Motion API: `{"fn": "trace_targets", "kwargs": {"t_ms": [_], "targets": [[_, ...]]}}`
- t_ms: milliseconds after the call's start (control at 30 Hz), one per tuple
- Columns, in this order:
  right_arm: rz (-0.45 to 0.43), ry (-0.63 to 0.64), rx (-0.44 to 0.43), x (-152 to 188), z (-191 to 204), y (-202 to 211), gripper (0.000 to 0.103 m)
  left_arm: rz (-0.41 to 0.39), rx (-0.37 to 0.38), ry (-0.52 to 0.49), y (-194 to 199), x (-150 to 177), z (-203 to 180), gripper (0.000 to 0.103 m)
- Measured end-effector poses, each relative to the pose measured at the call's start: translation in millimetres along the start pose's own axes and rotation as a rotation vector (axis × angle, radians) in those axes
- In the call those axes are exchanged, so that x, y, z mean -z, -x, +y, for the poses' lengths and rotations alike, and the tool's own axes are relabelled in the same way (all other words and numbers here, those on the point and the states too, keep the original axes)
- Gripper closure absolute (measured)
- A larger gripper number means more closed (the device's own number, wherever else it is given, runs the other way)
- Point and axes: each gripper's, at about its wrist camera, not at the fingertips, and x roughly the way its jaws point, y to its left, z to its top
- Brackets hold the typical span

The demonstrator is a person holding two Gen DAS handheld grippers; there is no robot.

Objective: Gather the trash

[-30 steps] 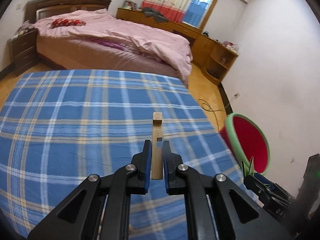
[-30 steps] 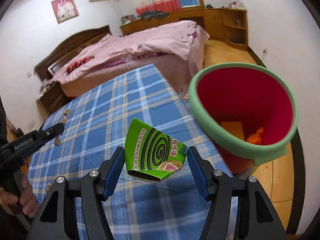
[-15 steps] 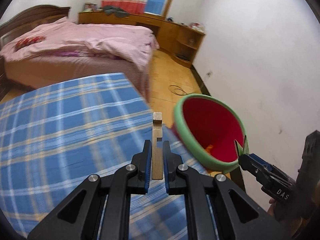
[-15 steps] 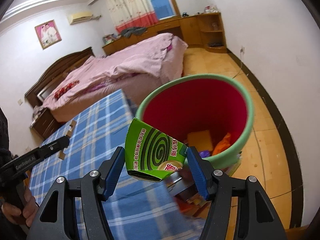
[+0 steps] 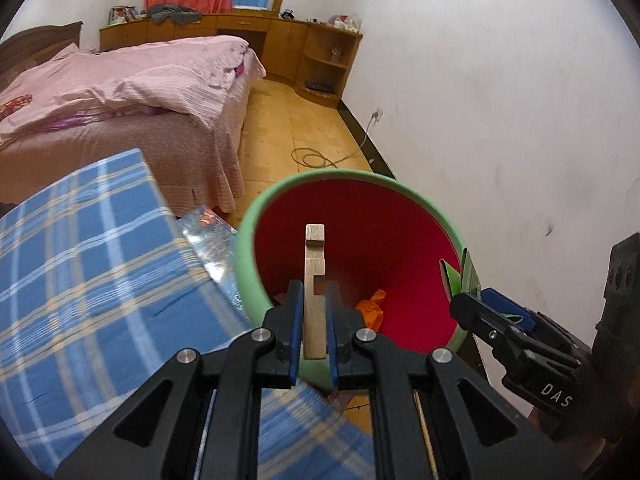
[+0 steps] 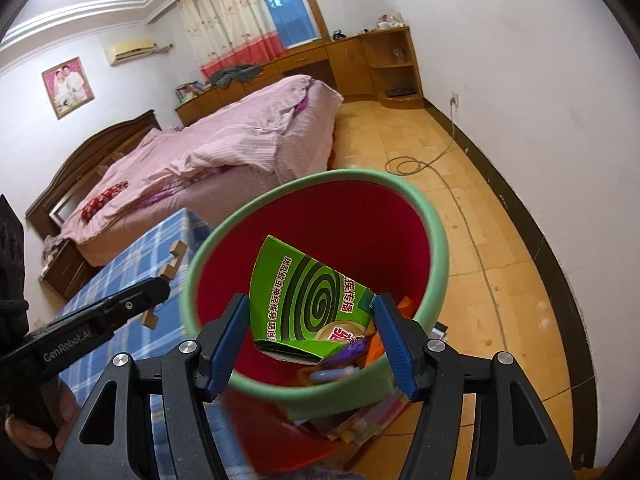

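Note:
My left gripper (image 5: 313, 312) is shut on a notched wooden piece (image 5: 314, 276) that sticks out over the mouth of the red bin with a green rim (image 5: 352, 256). My right gripper (image 6: 312, 320) is shut on a crushed green mosquito-coil box (image 6: 308, 300), held above the same bin (image 6: 436, 240). In the right wrist view the left gripper (image 6: 160, 292) and its wooden piece (image 6: 174, 262) hang left of the rim. In the left wrist view the right gripper (image 5: 466, 306) sits at the bin's right edge with the box's green corner (image 5: 460, 276) showing. Orange and purple scraps lie in the bin.
A blue plaid cloth (image 5: 80, 264) covers the table beside the bin, with a shiny plastic wrapper (image 5: 212, 240) at its corner. A pink bed (image 6: 224, 144) stands behind. A coiled cable (image 6: 404, 166) lies on the tiled floor by the white wall (image 5: 500, 100).
Both grippers swung from over the plaid cloth to above the bin. The wooden piece and the green box stayed gripped.

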Motion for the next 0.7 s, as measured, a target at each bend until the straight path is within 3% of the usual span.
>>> {"fn": "trace_targets", "kwargs": {"t_ms": [233,333,367,533,700], "targets": [[0.009,-0.018,0.005,-3,-16,-14,0.037,0.007,-0.017,-0.027,-21,1,-8,0.092],[0.009,-0.037,-0.003,-2,-18,-16,0.037,0.012,-0.030,-0.024,-21,1,-9,0.069],[0.012,-0.040,-0.006,-3,-18,-17,0.037,0.004,-0.037,-0.018,-19,1,-8,0.066],[0.014,-0.024,-0.015,-4,-15,-18,0.029,-0.020,-0.064,0.009,-4,2,-2,0.066],[-0.028,-0.007,-0.013,-3,-9,-3,0.029,-0.025,-0.090,0.037,14,5,9,0.063]]}}
